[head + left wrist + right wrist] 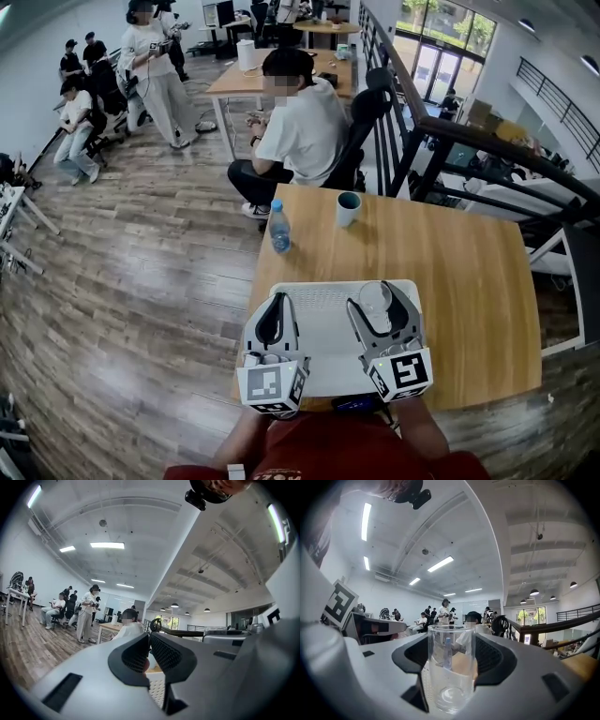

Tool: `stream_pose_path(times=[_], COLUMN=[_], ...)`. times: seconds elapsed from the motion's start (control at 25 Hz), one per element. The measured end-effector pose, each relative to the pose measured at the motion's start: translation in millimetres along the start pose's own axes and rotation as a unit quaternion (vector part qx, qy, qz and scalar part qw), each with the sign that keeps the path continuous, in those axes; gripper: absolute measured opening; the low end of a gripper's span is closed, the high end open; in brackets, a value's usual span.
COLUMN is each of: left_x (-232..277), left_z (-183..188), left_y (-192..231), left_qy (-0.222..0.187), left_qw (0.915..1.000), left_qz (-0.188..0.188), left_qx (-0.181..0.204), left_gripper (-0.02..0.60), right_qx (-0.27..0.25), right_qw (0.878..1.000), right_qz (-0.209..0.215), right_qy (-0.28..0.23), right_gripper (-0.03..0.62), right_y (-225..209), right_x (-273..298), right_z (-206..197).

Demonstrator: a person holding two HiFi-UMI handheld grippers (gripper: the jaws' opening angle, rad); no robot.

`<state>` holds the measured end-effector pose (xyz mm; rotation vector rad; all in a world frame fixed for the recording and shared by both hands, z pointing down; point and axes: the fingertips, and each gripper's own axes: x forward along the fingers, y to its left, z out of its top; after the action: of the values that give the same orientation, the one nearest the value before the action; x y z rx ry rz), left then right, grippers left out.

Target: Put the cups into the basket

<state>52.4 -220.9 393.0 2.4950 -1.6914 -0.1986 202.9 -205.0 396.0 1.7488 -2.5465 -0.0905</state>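
**Head view:** A clear glass [375, 298] is held upright between the jaws of the right gripper [379, 314], over the far right part of a white basket [323, 285]. The basket is set at the near edge of a wooden table [459, 281]. The left gripper [272, 317] is held over the basket's left side, and nothing is carried in it. A second, blue-grey cup [348, 208] is seen at the table's far edge, well apart from the basket, with a water bottle [279, 227] near it. Whether the glass's base touches the basket floor cannot be told.

**Left gripper view:** The jaws are seen drawn together with nothing between them. The basket's white mesh [157, 688] is glimpsed just below.

**Right gripper view:** The glass [450, 667] is seen clamped between the padded jaws, upright and empty.

The step in hand is judged to be the setting down of the glass. It is best lowered straight, kept upright, until its base is borne by the basket floor. Only then should the jaws be parted, and slowly, since smooth glass is easily tipped. A spot toward the corner is advised, so that room is kept for the second cup.
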Motion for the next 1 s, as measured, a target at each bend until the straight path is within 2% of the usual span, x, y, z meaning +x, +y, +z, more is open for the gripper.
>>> stream_pose_path(times=[0.56,1.0], left_x=[-17,-24], left_z=[-4,-3], left_y=[1,8], left_qy=[-0.008,-0.017], left_qw=[0.9999,0.9993], left_qz=[0.014,0.035], left_qx=[-0.007,0.001], left_gripper=[0.023,0.023], right_qx=[-0.027,-0.058], right_qw=[0.996,0.983], right_qz=[0.064,0.108], right_qy=[0.048,0.134], right_gripper=[0.285,0.285], right_y=[24,40], right_x=[16,33], right_z=[-31,-69])
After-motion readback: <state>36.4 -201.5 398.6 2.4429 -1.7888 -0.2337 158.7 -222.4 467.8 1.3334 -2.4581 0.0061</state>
